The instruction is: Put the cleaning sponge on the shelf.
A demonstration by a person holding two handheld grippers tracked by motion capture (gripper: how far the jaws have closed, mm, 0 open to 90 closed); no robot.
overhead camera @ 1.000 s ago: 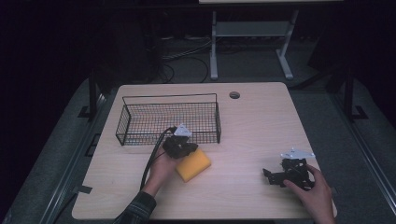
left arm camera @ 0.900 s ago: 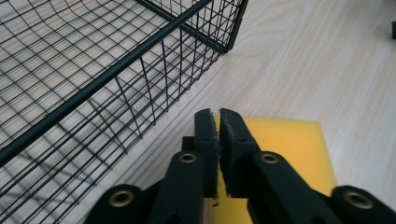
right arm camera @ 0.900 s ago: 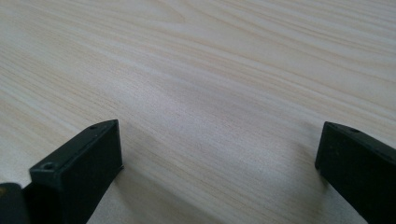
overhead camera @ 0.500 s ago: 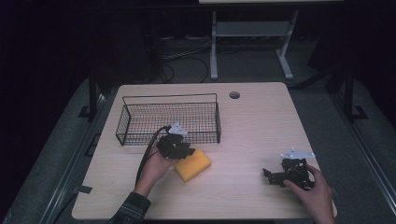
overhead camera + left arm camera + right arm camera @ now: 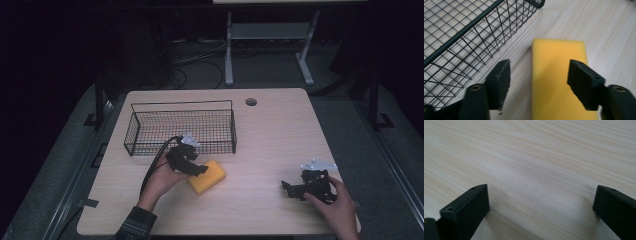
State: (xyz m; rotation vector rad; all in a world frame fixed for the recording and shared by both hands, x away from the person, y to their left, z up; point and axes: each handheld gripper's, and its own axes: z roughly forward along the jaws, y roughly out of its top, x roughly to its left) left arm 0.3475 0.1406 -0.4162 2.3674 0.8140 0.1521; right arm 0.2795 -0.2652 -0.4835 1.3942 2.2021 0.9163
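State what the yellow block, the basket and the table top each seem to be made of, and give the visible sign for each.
Yellow block: probably foam sponge; matte, soft-edged, even colour.
Basket: thin metal wire with a black, likely coated finish; open welded grid.
Table top: pale wood or wood-look laminate; smooth, with fine straight grain lines. Which of the two cannot be told.

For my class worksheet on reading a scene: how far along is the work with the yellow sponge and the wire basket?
Done: nothing is in the wire basket yet. In hand: the yellow sponge lies flat on the table just outside the basket; the left gripper hangs over it, its jaws just opened, pads clear of the sponge. The right gripper rests open on bare table. Left: probably grasping the sponge and lifting it into the basket.
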